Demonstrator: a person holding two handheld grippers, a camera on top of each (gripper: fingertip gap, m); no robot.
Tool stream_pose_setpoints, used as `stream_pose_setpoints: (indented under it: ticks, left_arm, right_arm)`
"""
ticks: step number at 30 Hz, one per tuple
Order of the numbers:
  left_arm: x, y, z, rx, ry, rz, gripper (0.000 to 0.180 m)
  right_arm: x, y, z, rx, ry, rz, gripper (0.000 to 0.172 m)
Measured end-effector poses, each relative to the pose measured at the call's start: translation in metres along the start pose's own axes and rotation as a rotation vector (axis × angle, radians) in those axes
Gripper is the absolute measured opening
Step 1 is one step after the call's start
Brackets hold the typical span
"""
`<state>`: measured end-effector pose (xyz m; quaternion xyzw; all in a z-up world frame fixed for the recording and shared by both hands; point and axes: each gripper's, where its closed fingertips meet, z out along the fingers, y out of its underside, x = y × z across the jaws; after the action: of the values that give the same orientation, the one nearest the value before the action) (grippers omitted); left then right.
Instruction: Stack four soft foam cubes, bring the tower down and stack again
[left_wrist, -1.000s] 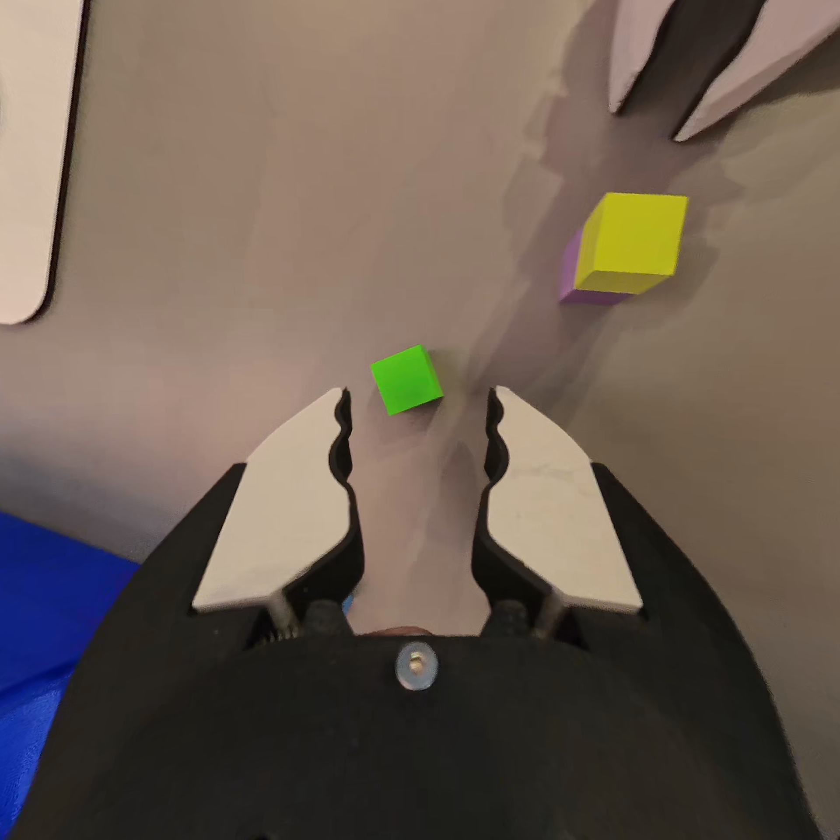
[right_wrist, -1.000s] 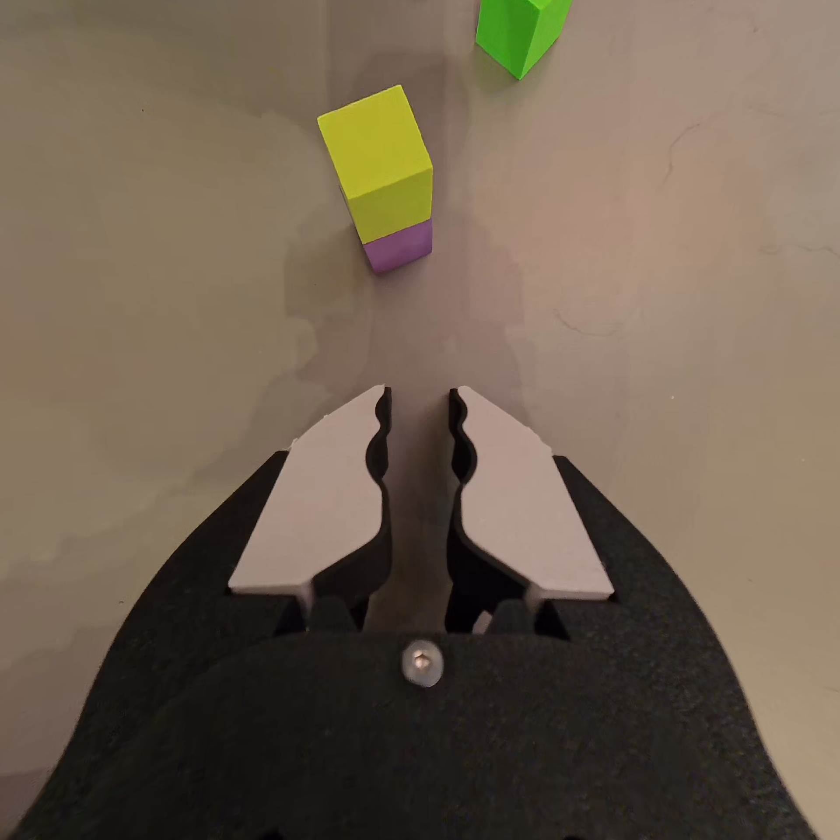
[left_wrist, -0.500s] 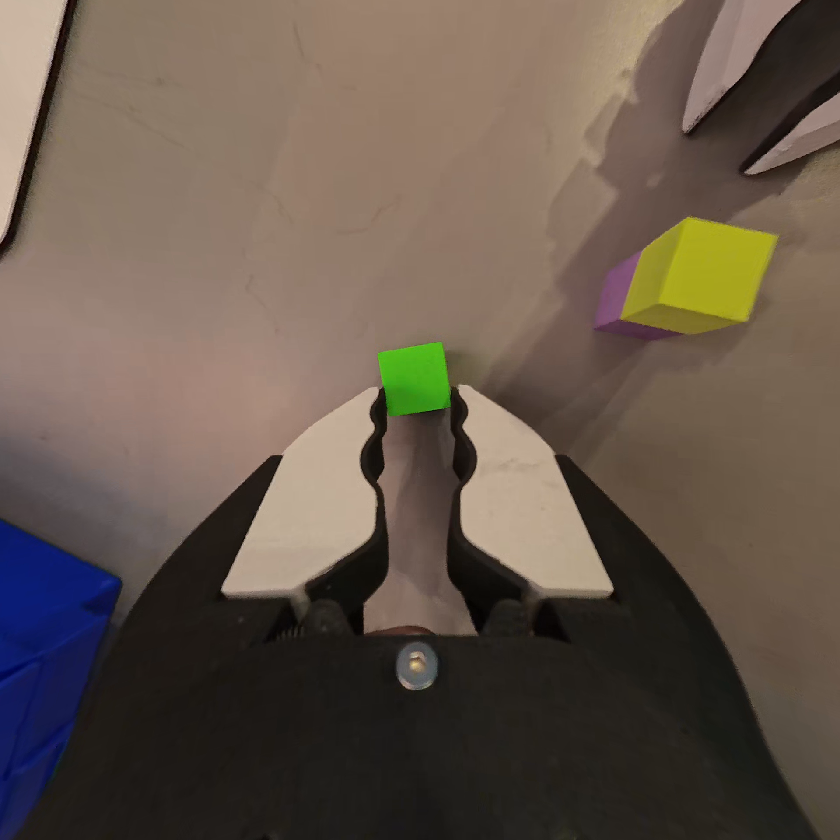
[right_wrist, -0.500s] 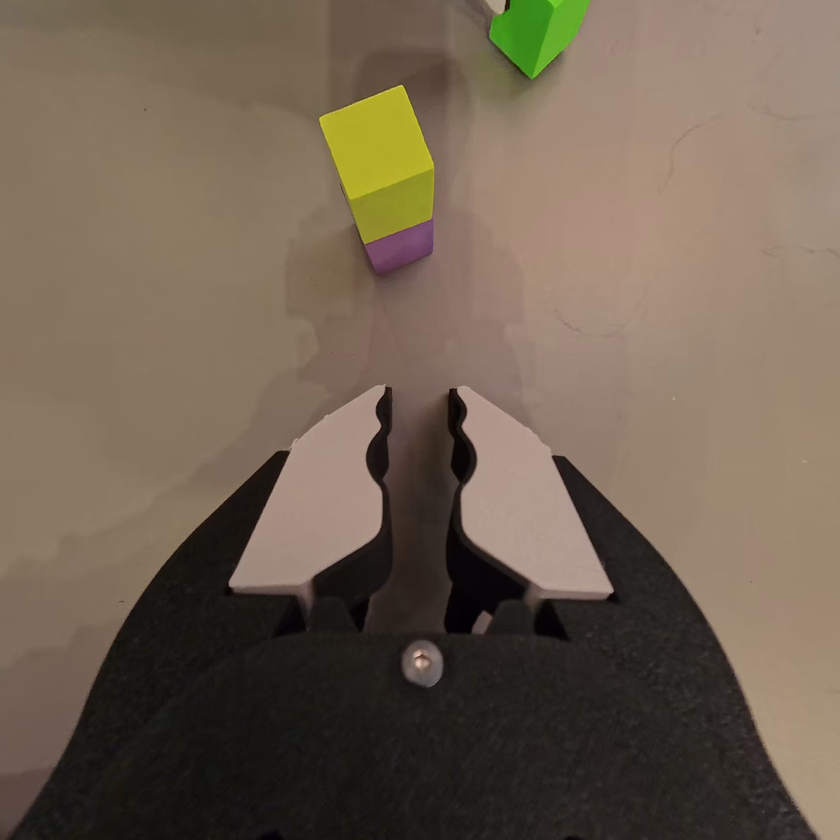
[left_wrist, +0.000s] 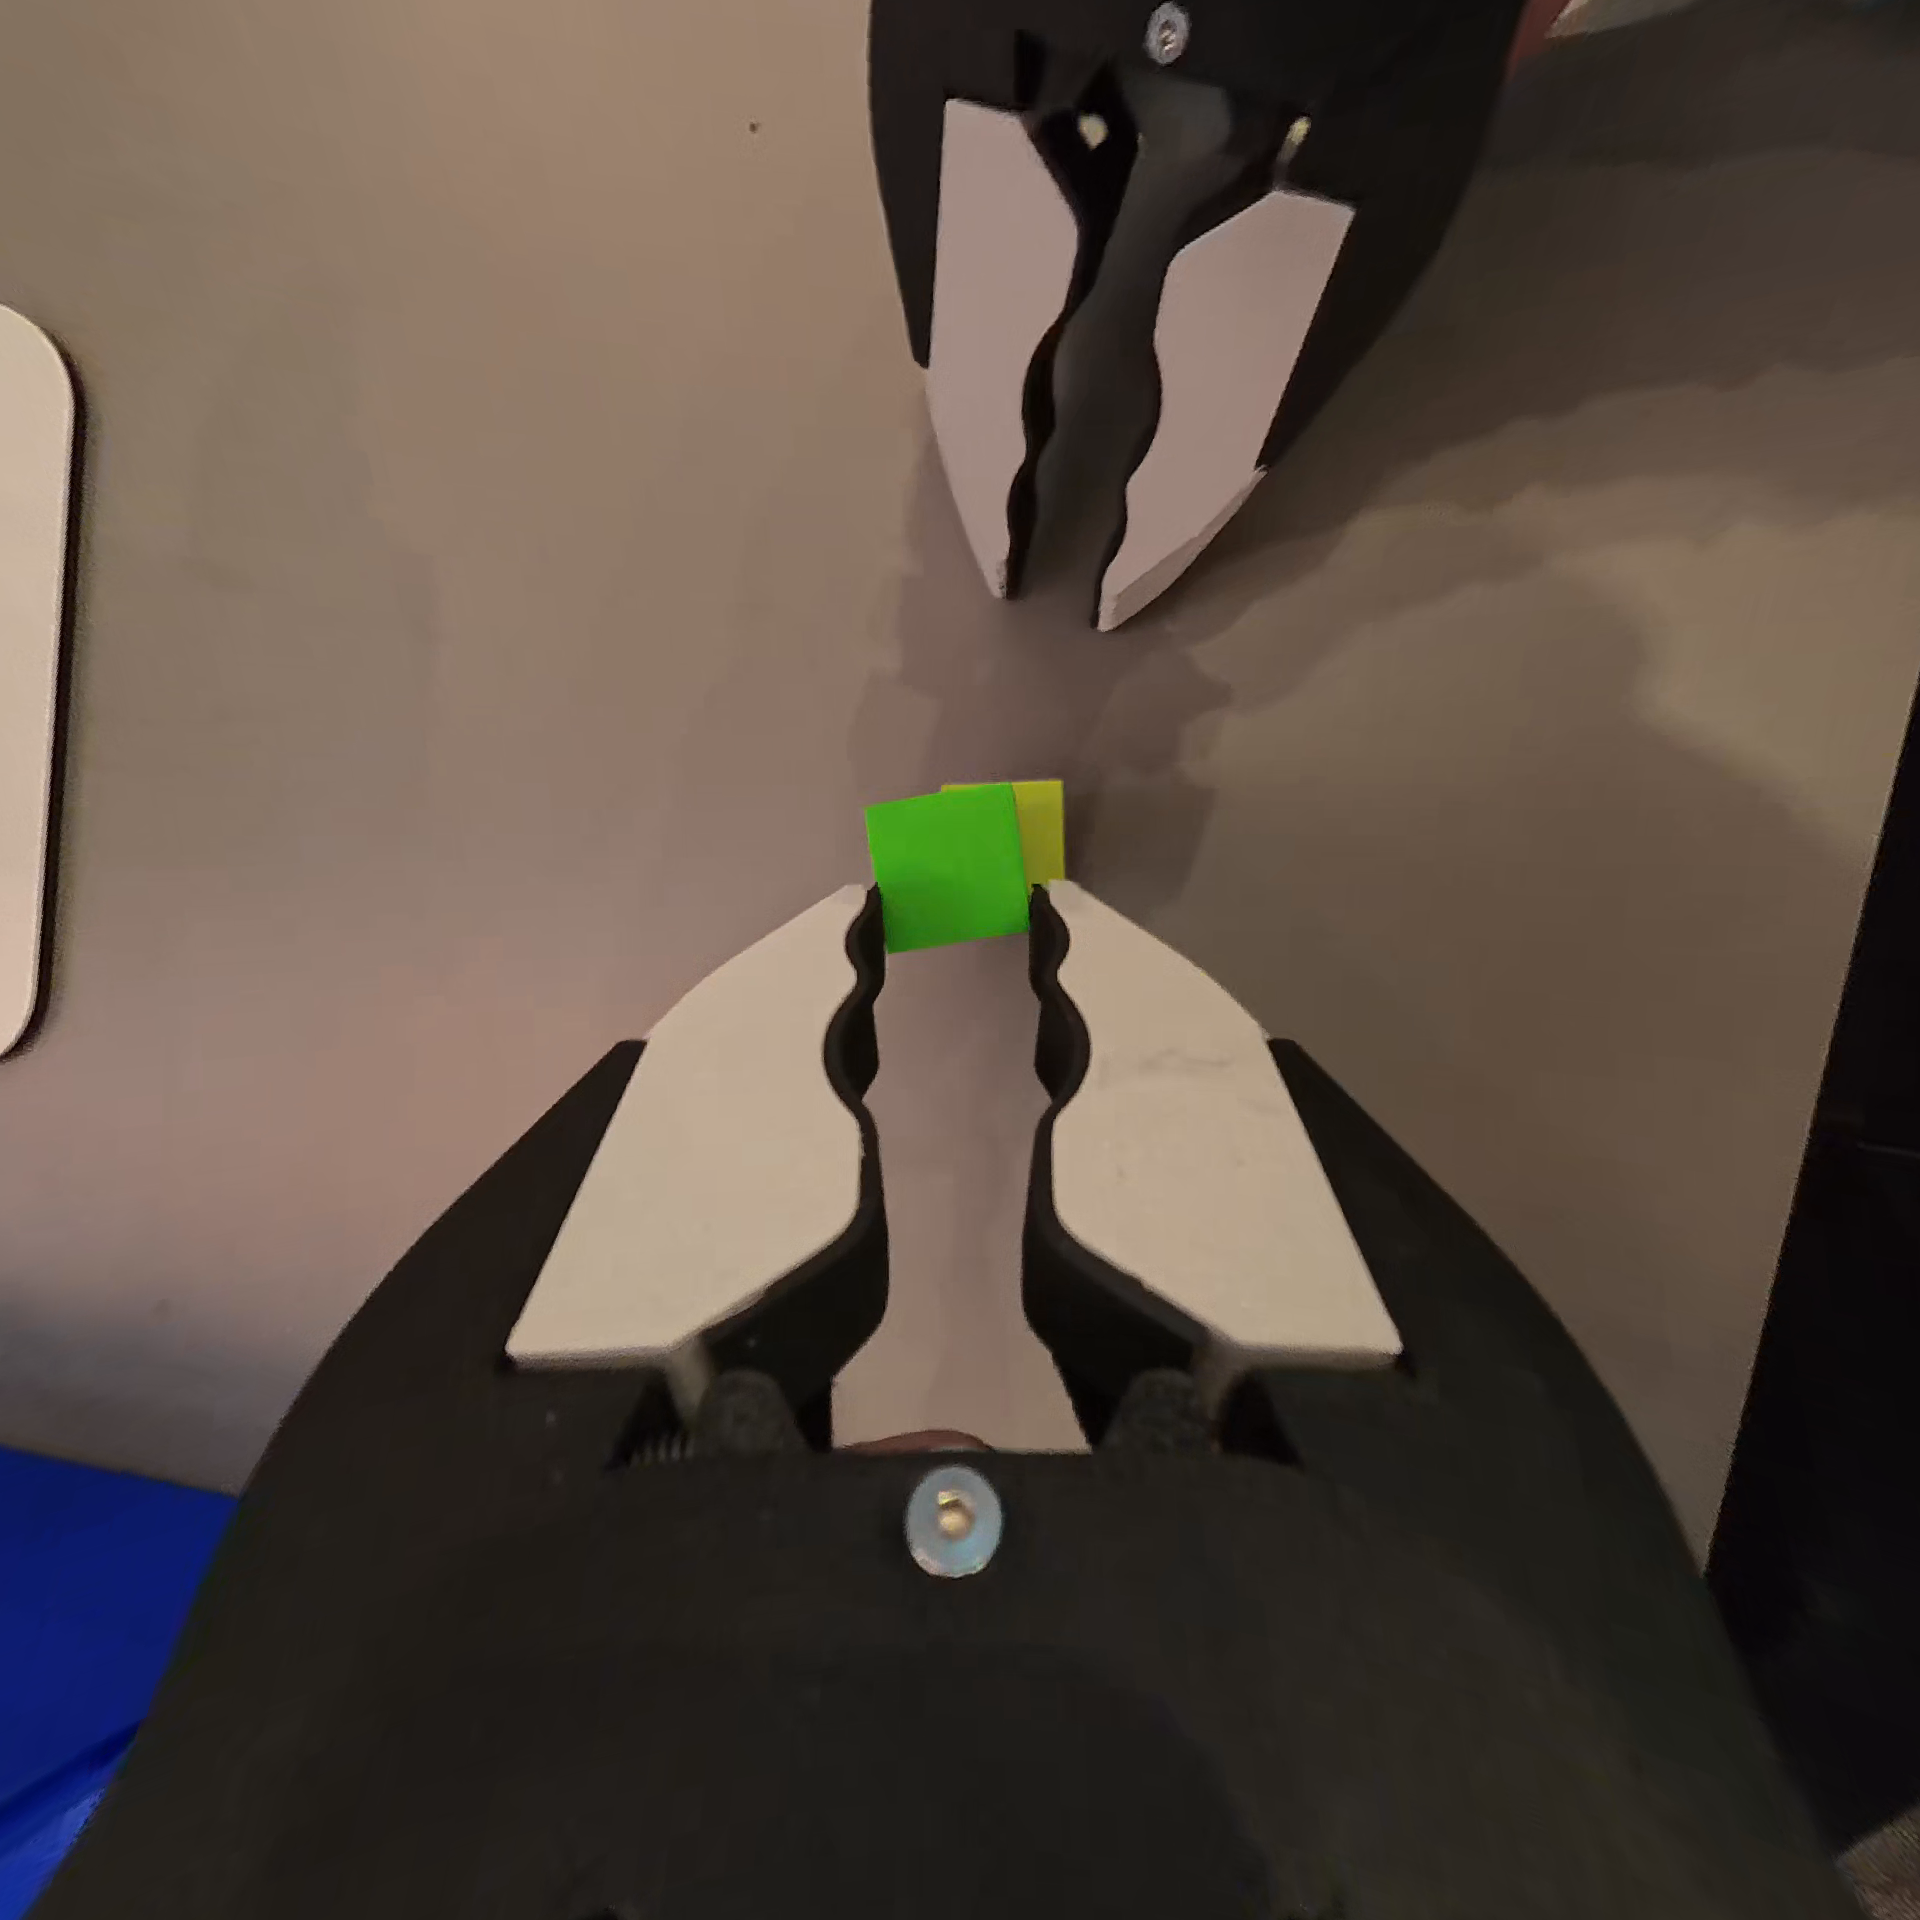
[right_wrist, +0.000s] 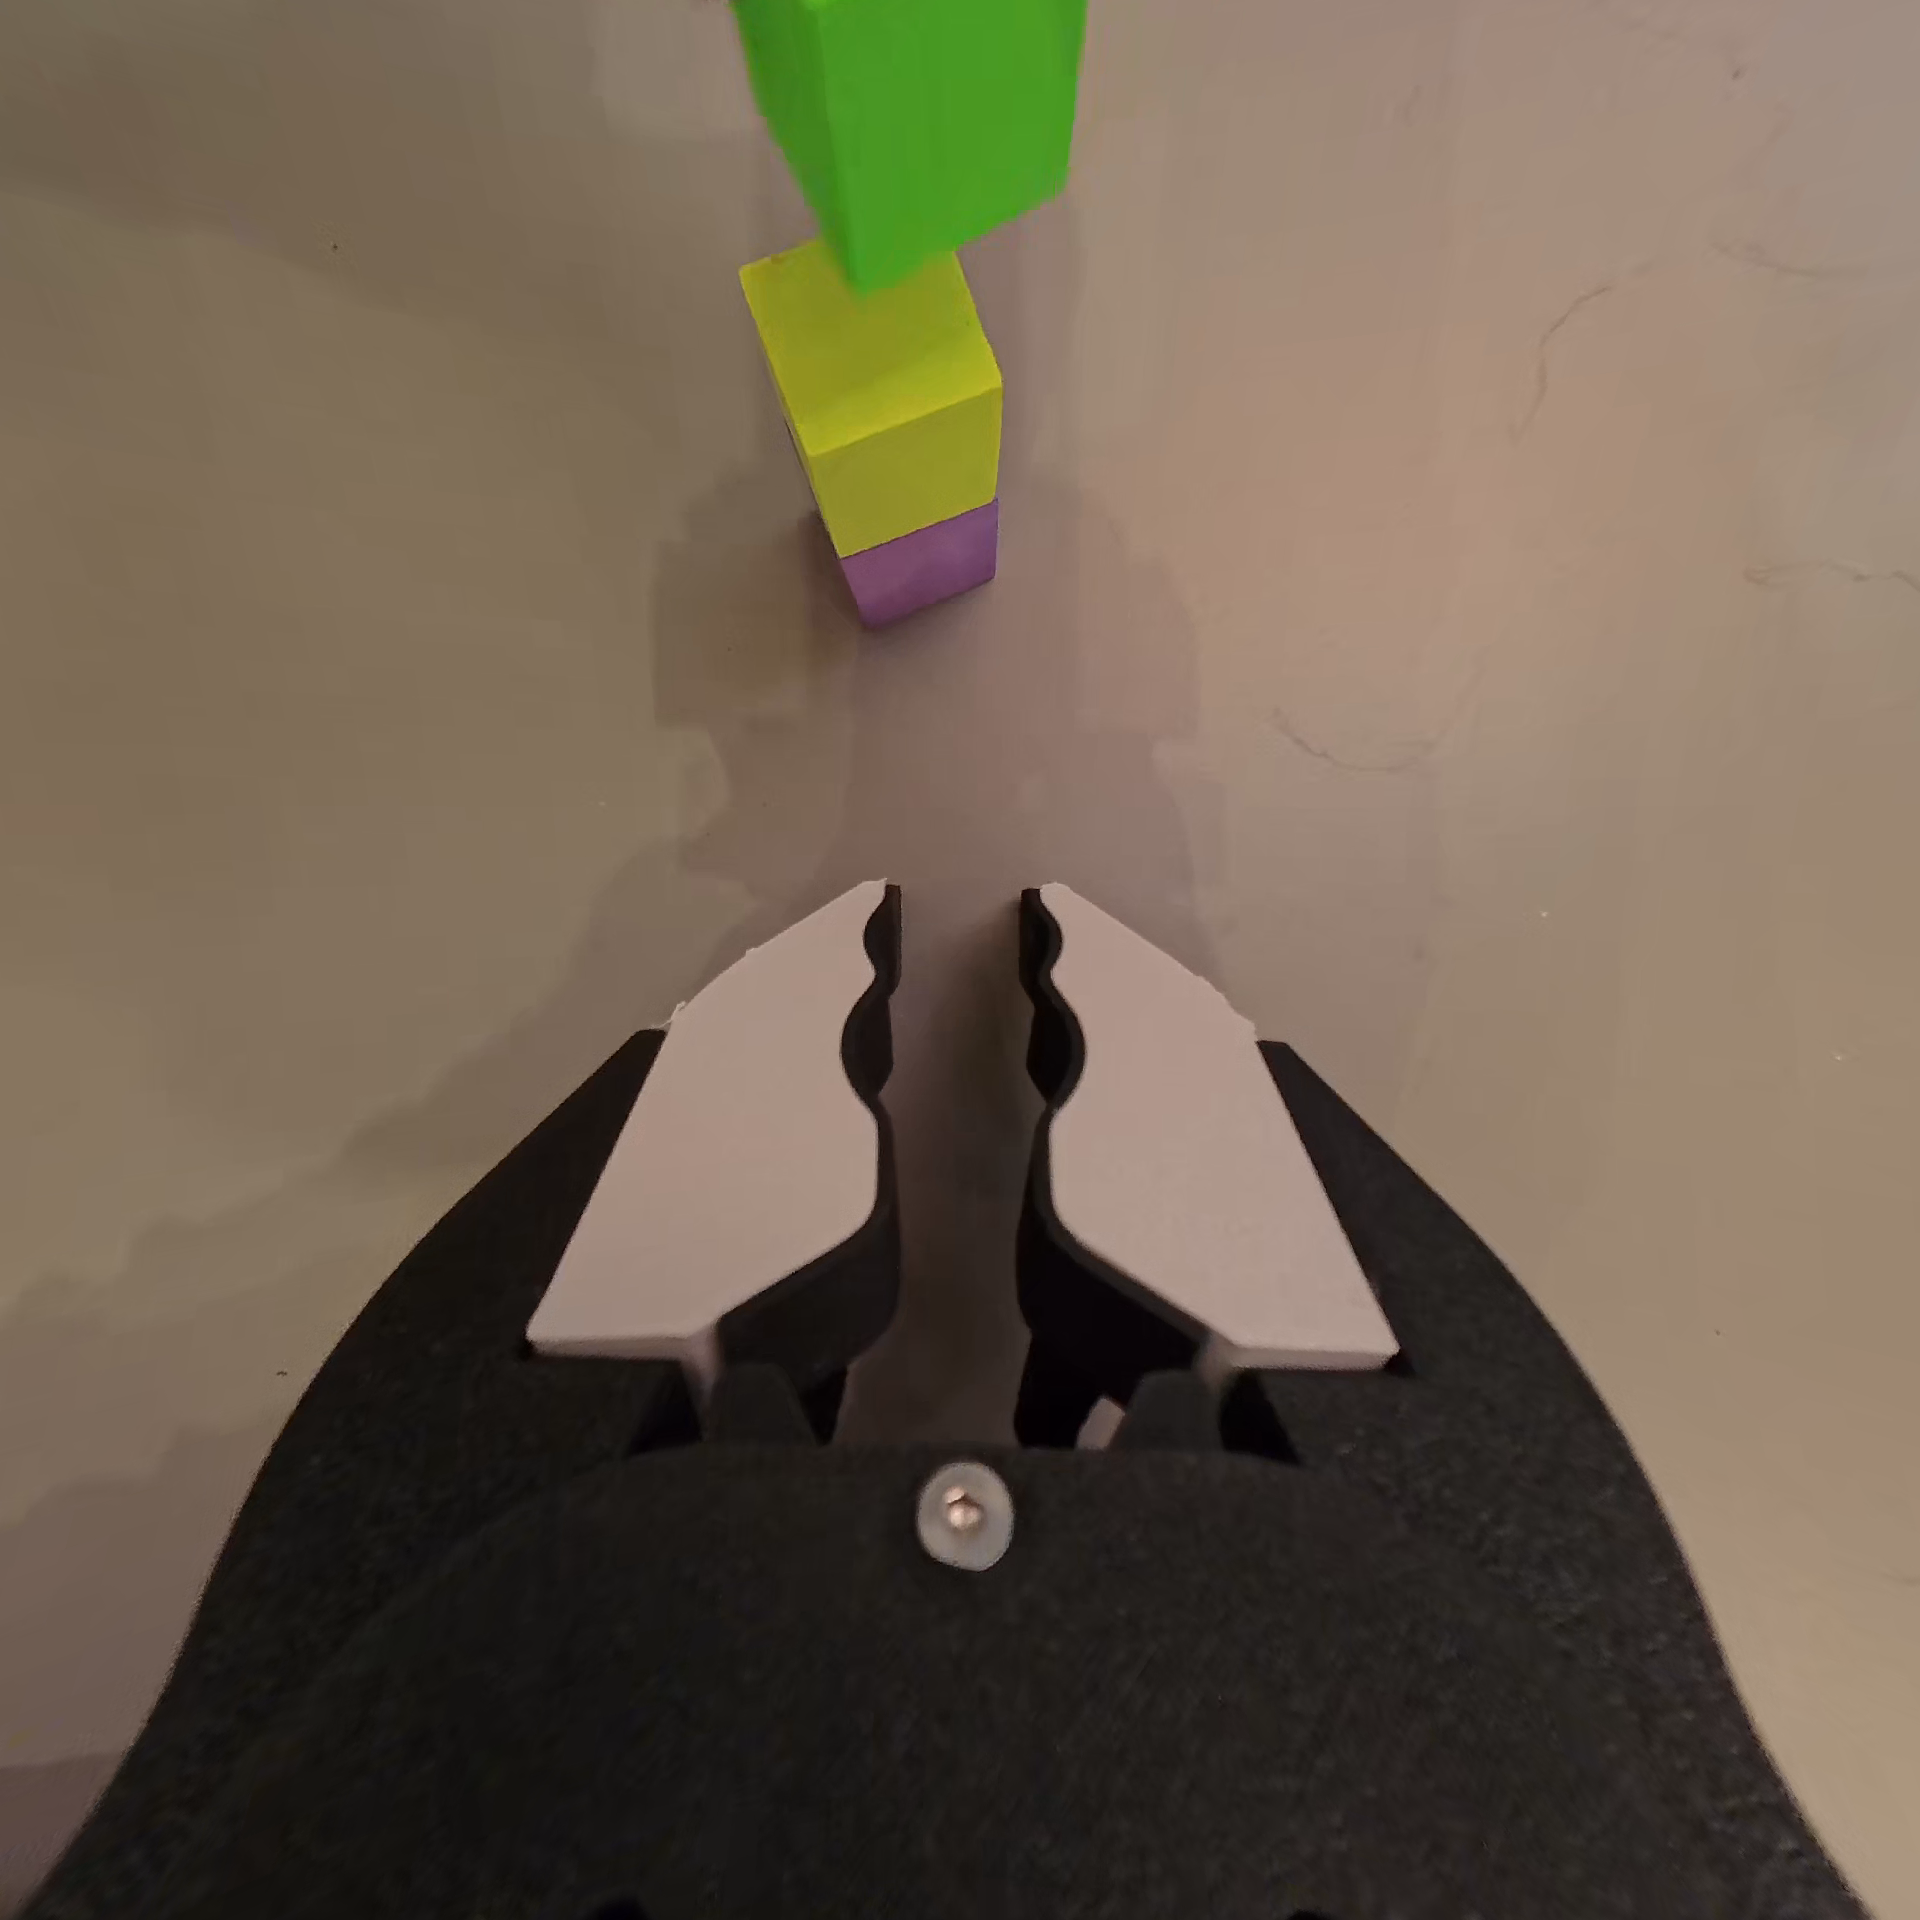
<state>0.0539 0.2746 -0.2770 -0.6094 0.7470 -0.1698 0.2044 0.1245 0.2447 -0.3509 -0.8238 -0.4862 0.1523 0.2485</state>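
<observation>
My left gripper (left_wrist: 956, 902) is shut on a green foam cube (left_wrist: 948, 878), with both pads pressed on its sides. It holds the cube in the air just above a yellow cube (left_wrist: 1043, 831). In the right wrist view the green cube (right_wrist: 914, 125) hangs over the yellow cube (right_wrist: 883, 405), which stands on a purple cube (right_wrist: 925, 566) on the grey table. My right gripper (right_wrist: 961, 902) is open a little and empty, hovering short of the stack; it also shows in the left wrist view (left_wrist: 1055, 608), beyond the cubes.
A white board with rounded corners (left_wrist: 26, 675) lies at the left edge of the table. A blue box (left_wrist: 94, 1621) sits at the lower left. A dark edge (left_wrist: 1849, 1247) runs down the right side. My hands' fingertips stand some 11 cm from each other.
My left gripper closed on the green cube, lifted it off the table and carried it right, over the yellow and purple stack. My right gripper stayed almost still, slightly open.
</observation>
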Motion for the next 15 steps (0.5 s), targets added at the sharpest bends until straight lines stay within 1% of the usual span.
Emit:
stream_pose_setpoints:
  ticks: [15]
  left_arm:
    - [0.0093, -0.0021, 0.0101, -0.034, 0.039, 0.07, 0.026]
  right_arm:
    - [-0.0001, 0.0, 0.0002, 0.004, -0.006, -0.001, 0.021]
